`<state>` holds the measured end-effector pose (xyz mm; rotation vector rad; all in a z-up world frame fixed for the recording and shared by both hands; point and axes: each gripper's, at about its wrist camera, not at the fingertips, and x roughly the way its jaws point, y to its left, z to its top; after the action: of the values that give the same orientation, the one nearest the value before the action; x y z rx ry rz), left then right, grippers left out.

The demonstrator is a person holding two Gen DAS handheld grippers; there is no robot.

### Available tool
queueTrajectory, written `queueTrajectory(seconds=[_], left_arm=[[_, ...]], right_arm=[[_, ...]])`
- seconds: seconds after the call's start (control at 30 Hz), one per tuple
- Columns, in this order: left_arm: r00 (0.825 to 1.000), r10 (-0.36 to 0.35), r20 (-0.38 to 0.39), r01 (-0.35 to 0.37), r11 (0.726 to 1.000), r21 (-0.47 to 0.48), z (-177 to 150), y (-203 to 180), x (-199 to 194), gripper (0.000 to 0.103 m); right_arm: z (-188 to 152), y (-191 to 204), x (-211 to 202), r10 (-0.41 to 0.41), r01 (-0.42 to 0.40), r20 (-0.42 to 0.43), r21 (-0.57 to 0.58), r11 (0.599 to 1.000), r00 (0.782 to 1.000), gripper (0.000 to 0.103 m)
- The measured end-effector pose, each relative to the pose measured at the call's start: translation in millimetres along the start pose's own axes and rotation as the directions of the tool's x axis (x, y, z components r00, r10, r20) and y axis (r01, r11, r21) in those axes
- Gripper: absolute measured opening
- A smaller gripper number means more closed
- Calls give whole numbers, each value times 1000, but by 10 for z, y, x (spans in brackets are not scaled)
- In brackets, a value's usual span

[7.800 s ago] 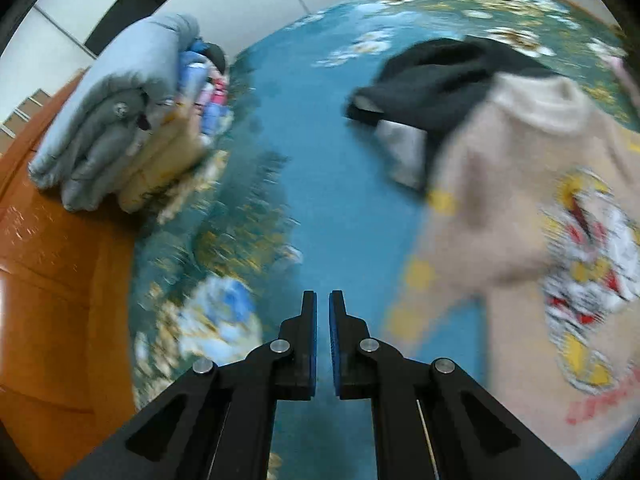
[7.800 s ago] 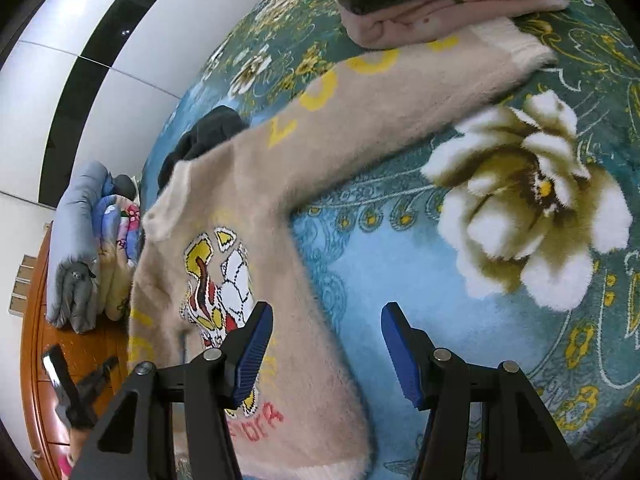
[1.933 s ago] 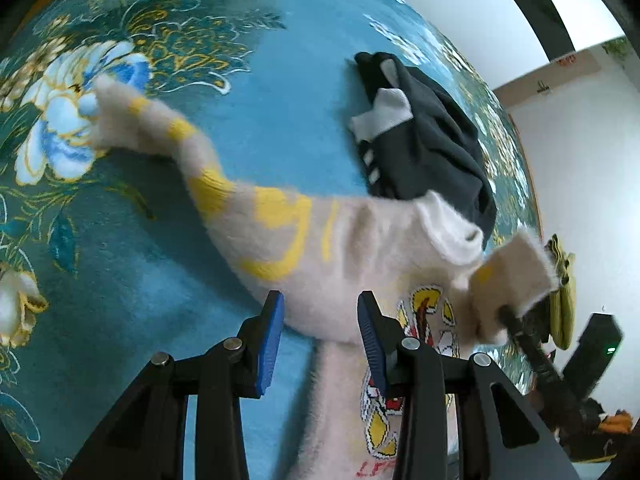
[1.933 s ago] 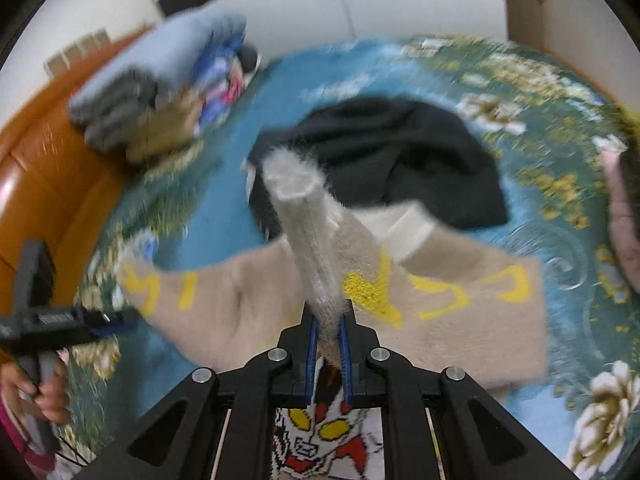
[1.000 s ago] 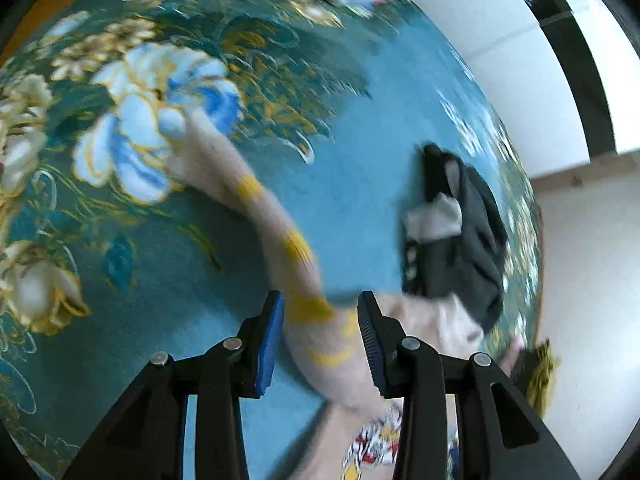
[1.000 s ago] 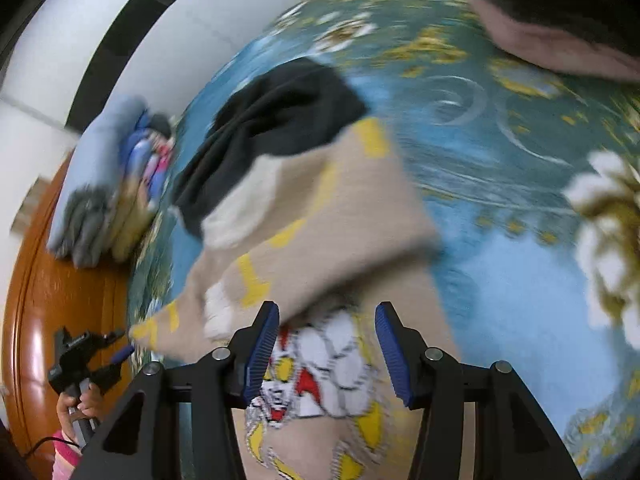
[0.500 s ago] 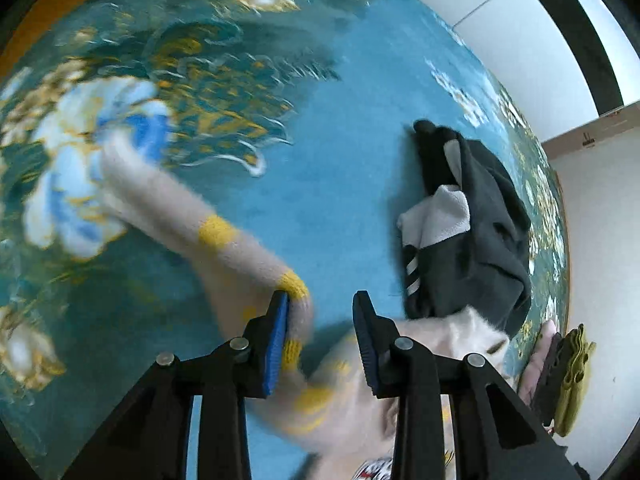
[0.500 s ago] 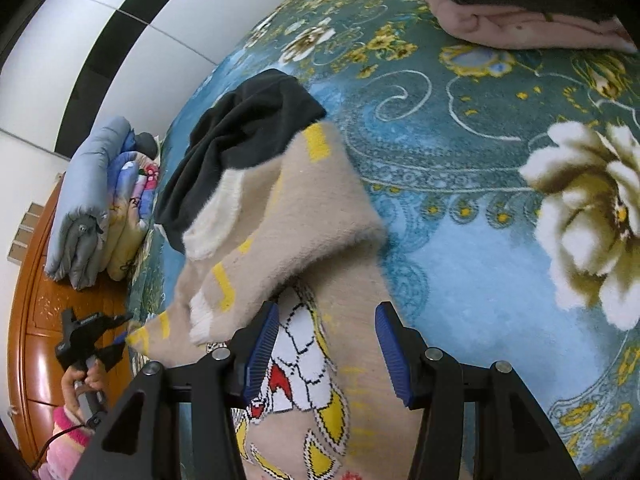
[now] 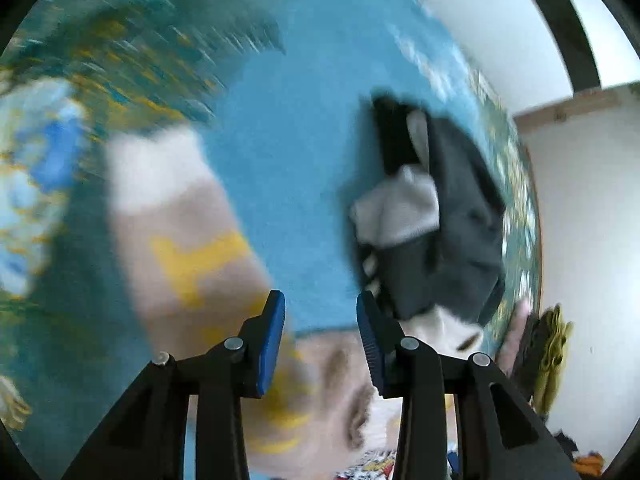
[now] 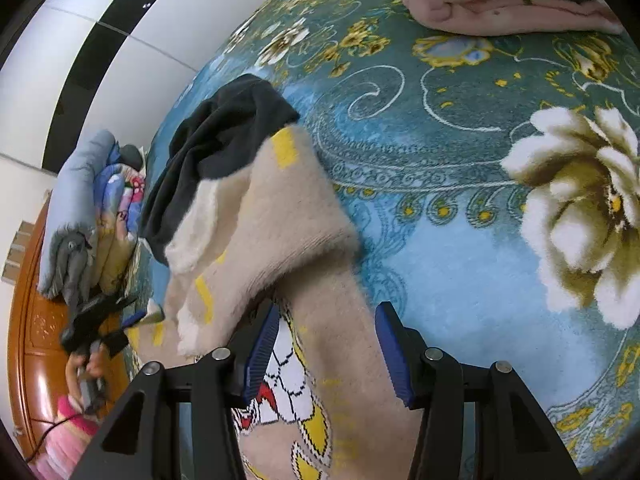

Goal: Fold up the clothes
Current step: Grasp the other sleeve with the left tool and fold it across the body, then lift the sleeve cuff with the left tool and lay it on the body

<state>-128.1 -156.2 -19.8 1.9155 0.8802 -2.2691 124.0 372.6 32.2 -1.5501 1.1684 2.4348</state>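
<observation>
A beige fuzzy sweater (image 10: pixel 332 360) with a cartoon print lies on the teal flowered carpet (image 10: pixel 460 260). One sleeve (image 10: pixel 280 216) is folded across its chest. My right gripper (image 10: pixel 326 340) hangs open over the print and holds nothing. The left wrist view is badly blurred. There my left gripper (image 9: pixel 320 320) is open, and the other sleeve (image 9: pixel 180 236), with yellow marks, runs up to its left finger. The right wrist view shows the left gripper (image 10: pixel 132 316) at that sleeve's end, held by a hand (image 10: pixel 84 364).
A crumpled black garment (image 10: pixel 224 140) touches the sweater's collar. Folded bedding (image 10: pixel 76 208) is stacked at the carpet's far left edge by an orange wooden board (image 10: pixel 24 320). Folded pink and dark clothes (image 10: pixel 500 8) lie at the far right.
The right gripper has let go of its sleeve, which now lies folded over the chest. The left gripper swept fast along the other sleeve, which now looms larger beside its left finger.
</observation>
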Motion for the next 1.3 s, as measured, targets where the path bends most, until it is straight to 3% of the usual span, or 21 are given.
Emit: queueTrajectory(seconds=[0.27, 0.4, 0.57, 0.63, 0.7, 0.83, 0.93, 1.03, 1.23, 1.3], left_arm=[[994, -4, 109, 20, 989, -147, 39, 717, -343, 43], [995, 26, 92, -11, 988, -156, 135, 667, -64, 43], [994, 73, 77, -57, 981, -186, 149, 601, 100, 42], [992, 79, 99, -57, 977, -207, 131, 606, 68, 20], [989, 88, 123, -59, 974, -218, 100, 596, 7, 9], [977, 84, 195, -48, 983, -179, -29, 477, -287, 8], [958, 43, 282, -17, 995, -96, -217, 323, -736, 7], [920, 36, 390, -61, 997, 52, -496, 82, -1275, 7], [832, -10, 555, -156, 955, 252, -989, -513, -2097, 7], [819, -50, 571, -167, 932, 321, -1154, -784, -2266, 7]], right_arm=[[-24, 70, 105, -4, 3, -34, -29, 1000, 999, 54], [-41, 81, 79, -15, 14, -30, -40, 999, 999, 54], [-2, -66, -15, 3, -3, 3, 42, 999, 1000, 54], [20, -122, -43, 14, -15, 15, 74, 997, 1000, 54], [24, -156, -62, 25, -27, 21, 94, 995, 999, 54], [24, -141, -95, 44, -46, 23, 86, 995, 999, 54], [20, -100, -105, 57, -59, 24, 70, 996, 998, 54], [24, -81, -123, 76, -78, 27, 69, 995, 997, 54], [21, -92, -196, 120, -123, 40, 74, 990, 992, 54], [21, -95, -223, 135, -137, 43, 71, 988, 990, 54]])
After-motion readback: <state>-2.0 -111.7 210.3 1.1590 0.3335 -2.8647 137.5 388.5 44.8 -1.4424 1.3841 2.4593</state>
